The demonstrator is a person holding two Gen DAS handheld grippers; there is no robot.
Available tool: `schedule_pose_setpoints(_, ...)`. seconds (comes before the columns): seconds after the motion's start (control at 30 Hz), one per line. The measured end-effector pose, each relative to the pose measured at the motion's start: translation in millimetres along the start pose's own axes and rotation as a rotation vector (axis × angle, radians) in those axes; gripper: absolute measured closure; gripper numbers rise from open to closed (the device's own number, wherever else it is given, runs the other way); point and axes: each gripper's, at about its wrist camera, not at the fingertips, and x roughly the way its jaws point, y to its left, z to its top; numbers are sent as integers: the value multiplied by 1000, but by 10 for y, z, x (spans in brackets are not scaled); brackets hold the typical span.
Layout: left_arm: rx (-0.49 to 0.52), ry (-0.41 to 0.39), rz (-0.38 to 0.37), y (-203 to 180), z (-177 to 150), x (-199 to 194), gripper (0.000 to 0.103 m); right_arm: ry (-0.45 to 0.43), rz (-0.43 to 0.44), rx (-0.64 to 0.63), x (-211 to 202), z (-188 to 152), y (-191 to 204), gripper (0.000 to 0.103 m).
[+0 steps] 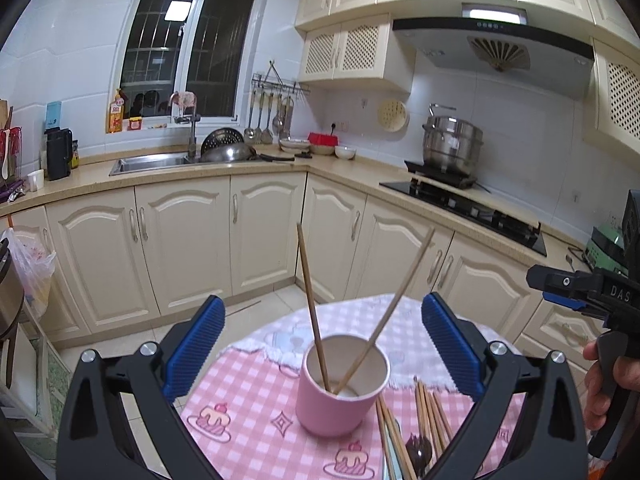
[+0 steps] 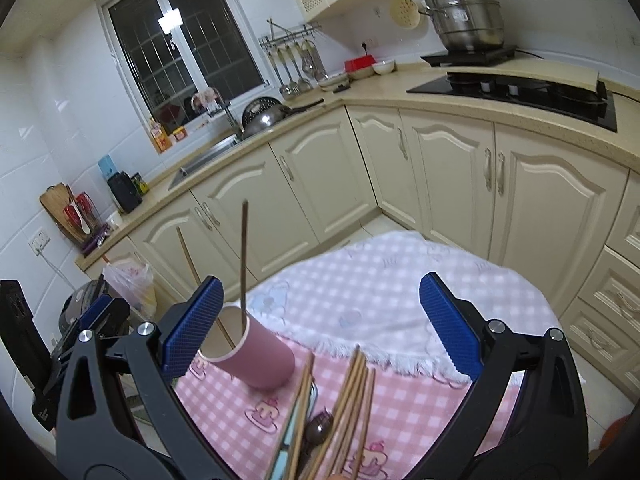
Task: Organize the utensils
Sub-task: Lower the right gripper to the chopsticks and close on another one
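Two chopsticks [image 1: 316, 312] stand in the pink cup [image 1: 342, 390] ahead of me, crossed low inside it like a V. From my left gripper's camera, the darker one leans its top toward eleven o'clock and the paler one [image 1: 400, 292] leans toward one o'clock; both long axes run steeply up out of the cup, tips down on its floor. The cup sits upright on the pink checked tablecloth [image 1: 256, 396], right between the blue pads of my left gripper [image 1: 322, 350], though neither pad touches it. That gripper is spread wide and holds nothing.

My right gripper [image 2: 320, 330] is spread wide too, with nothing between its pads. From its camera the cup lies at about ten o'clock, just beside the left pad, and the dark chopstick [image 2: 243, 264] rises almost straight toward twelve.

More chopsticks [image 2: 352, 400] lie loose on the cloth at six o'clock in that view, a bundle whose long axes run from the bottom edge up toward twelve, fanned slightly. A dark spoon [image 2: 318, 428] lies among them, bowl end toward the cup. From the left camera this pile [image 1: 432, 412] lies at five o'clock of the cup, close beside it.
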Motion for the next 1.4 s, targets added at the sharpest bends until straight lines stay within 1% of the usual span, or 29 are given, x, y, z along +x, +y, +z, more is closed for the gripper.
schedule_pose_setpoints(0.37, 43, 73, -7, -112, -255, -4, 6, 94, -39, 27, 56, -309, -181, 6)
schedule_pose_setpoints(0.5, 62, 115, 0, -171, -366, 35, 6, 147, -69, 8, 90, -457, -236, 6)
schedule_pose_setpoints(0.7, 70, 226, -3, -221, -626, 174, 6, 235, -104, -4, 190, -674, -340, 6)
schedule_pose_setpoints(0.87, 110, 306, -9, -324, -814, 296, 6, 262, -107, 7, 218, -793, -394, 6)
schedule_pose_setpoints(1.0, 138, 368, -8, -378, -974, 413, 6, 296, -117, -7, 274, -877, -404, 6)
schedule_pose_setpoints(1.13, 159, 453, -1, -402, -1162, 570, 6, 345, -148, -31, 362, -998, -427, 6)
schedule_pose_setpoints(1.3, 186, 513, 2, -431, -1315, 711, 6, 396, -186, -59, 470, -1145, -442, 6)
schedule_pose_setpoints(1.4, 206, 532, 5, -456, -1380, 759, 6, 424, -210, -79, 532, -1227, -451, 7)
